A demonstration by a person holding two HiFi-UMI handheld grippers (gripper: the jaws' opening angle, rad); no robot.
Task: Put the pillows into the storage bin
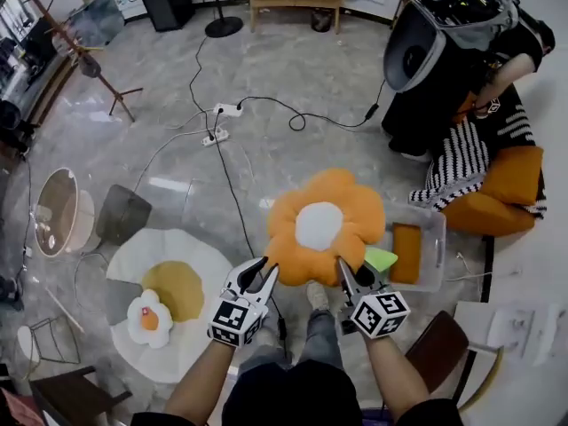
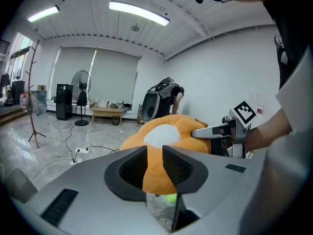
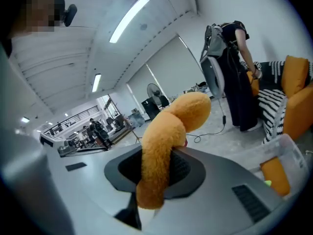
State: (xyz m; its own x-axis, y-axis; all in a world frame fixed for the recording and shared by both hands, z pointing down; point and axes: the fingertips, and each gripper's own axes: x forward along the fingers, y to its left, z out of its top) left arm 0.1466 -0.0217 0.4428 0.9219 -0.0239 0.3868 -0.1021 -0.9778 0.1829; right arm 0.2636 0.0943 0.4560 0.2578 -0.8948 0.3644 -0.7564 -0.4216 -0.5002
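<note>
An orange flower-shaped pillow [image 1: 324,224] with a white centre hangs in front of me, held from both sides. My left gripper [image 1: 264,276] is shut on its lower left petal, and orange plush [image 2: 161,136] fills the gap between the jaws of that gripper [image 2: 154,169]. My right gripper [image 1: 344,272] is shut on the lower right petal; in its own view a petal [image 3: 171,131] is pinched between the jaws of that gripper [image 3: 154,173]. The clear storage bin [image 1: 437,238] stands just right of the pillow and holds a smaller orange pillow [image 1: 407,252].
A round white rug [image 1: 133,256] with a small fried-egg pillow [image 1: 148,318] lies on the floor at the left. A person in black [image 1: 444,51] bends over an orange sofa [image 1: 497,193] with a striped blanket. Cables and a power strip [image 1: 226,110] cross the floor. A dark chair [image 1: 439,349] stands near my right arm.
</note>
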